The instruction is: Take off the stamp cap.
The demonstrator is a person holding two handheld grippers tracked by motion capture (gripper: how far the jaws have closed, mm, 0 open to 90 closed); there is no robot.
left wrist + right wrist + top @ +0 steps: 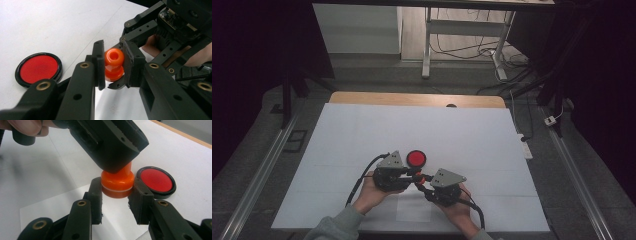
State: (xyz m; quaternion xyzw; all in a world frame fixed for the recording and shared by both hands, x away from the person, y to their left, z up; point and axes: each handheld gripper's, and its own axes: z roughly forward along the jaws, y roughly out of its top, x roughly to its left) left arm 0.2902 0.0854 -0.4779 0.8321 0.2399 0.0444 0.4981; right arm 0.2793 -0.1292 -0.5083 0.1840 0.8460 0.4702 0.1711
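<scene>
**Two hand-held grippers clamped on one orange stamp**

Forearms in grey-green sleeves enter the high view from the bottom edge, each hand gripping a tool. Between them, the left hand-held gripper (411,174) and the right hand-held gripper (422,183) meet tip to tip over the white tabletop (472,140), with a small orange stamp (419,177) caught where they join. Just beyond them lies a round red ink pad (416,158) in a black rim, flat on the white surface.

Black jaws fill the foreground of the left gripper view, and the left hand-held gripper (113,65) is pressed narrow on the orange stamp (114,64), its pads against both sides of the waisted handle. The other tool's jaws reach in from the upper right and touch the stamp lower down. The ink pad (38,68) sits to the left, apart from the stamp.

Closest in the right gripper view are its own two jaws; the right hand-held gripper (117,191) flanks the stamp's (117,184) wide orange base, closed in against it. The left tool covers the stamp's top from above. The ink pad (156,180) lies just beside the stamp on the right.
</scene>
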